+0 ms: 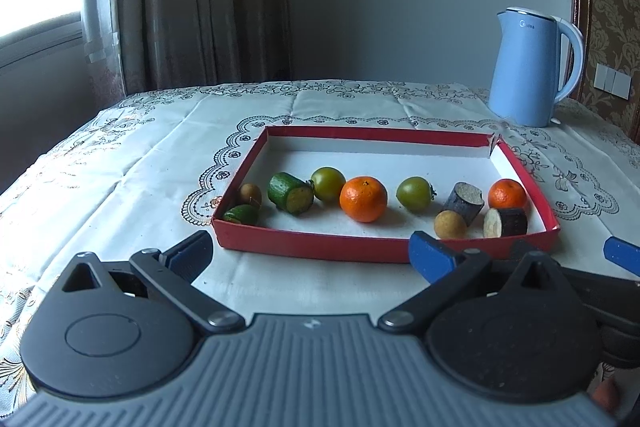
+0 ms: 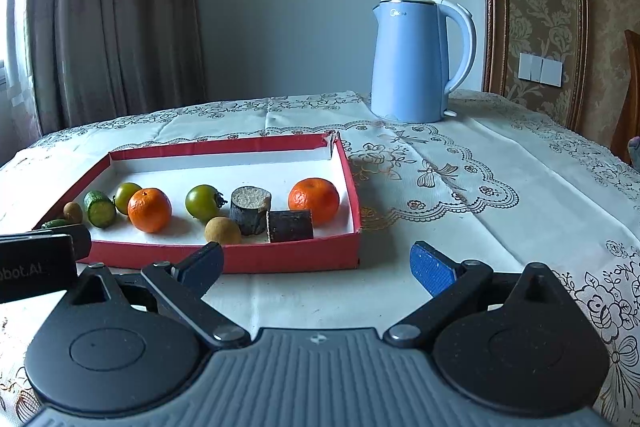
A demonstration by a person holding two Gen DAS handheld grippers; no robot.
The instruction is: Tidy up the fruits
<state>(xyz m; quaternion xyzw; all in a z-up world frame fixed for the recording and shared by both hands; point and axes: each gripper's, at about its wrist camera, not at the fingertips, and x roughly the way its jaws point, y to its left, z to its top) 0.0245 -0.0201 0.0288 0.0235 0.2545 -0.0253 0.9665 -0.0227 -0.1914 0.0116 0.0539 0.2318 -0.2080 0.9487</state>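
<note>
A shallow red tray [image 1: 304,241] [image 2: 256,257] lies on the table and holds several fruits along its near side. From left: a cucumber end [image 1: 241,214], a longan [image 1: 251,194], a cucumber chunk [image 1: 290,193] [image 2: 99,209], a green tomato [image 1: 328,183], a tangerine [image 1: 363,199] [image 2: 149,209], a second green tomato [image 1: 414,194] [image 2: 203,203], two dark sugarcane pieces [image 1: 464,202] [image 2: 290,225], another longan [image 1: 450,224] [image 2: 222,231] and a second tangerine [image 1: 507,194] [image 2: 314,201]. My left gripper [image 1: 310,255] and right gripper [image 2: 316,263] hover open and hold nothing just before the tray's front wall.
A light blue electric kettle [image 1: 528,67] [image 2: 416,61] stands at the back right of the table. A cream lace-patterned tablecloth [image 1: 120,163] [image 2: 500,179] covers the table. Curtains hang behind on the left. A wooden chair [image 2: 630,99] shows at the far right.
</note>
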